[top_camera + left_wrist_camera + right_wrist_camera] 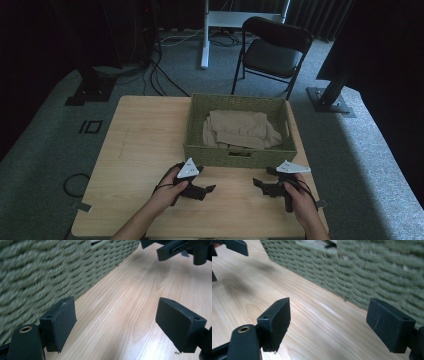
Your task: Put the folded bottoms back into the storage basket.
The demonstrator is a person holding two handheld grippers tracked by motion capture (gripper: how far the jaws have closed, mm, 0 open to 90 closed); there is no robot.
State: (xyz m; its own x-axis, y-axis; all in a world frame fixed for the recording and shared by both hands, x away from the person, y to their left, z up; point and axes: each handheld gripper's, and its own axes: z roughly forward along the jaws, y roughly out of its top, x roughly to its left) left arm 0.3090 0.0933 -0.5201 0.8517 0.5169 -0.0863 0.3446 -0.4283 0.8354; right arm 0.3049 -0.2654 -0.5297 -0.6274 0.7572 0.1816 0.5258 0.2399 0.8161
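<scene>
— High view: the left gripper [209, 189] sits low over the table [145, 150], jaws apart, nothing in them.

— And the basket [240, 152]?

— Just beyond both, cloth [240, 129] folded inside.

— The right gripper [258, 183]?

— Jaws apart too, empty, facing the left one near the basket's front wall.

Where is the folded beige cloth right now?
In the high view the folded beige cloth lies inside the green woven basket at the table's far right, beyond both claws.
</scene>
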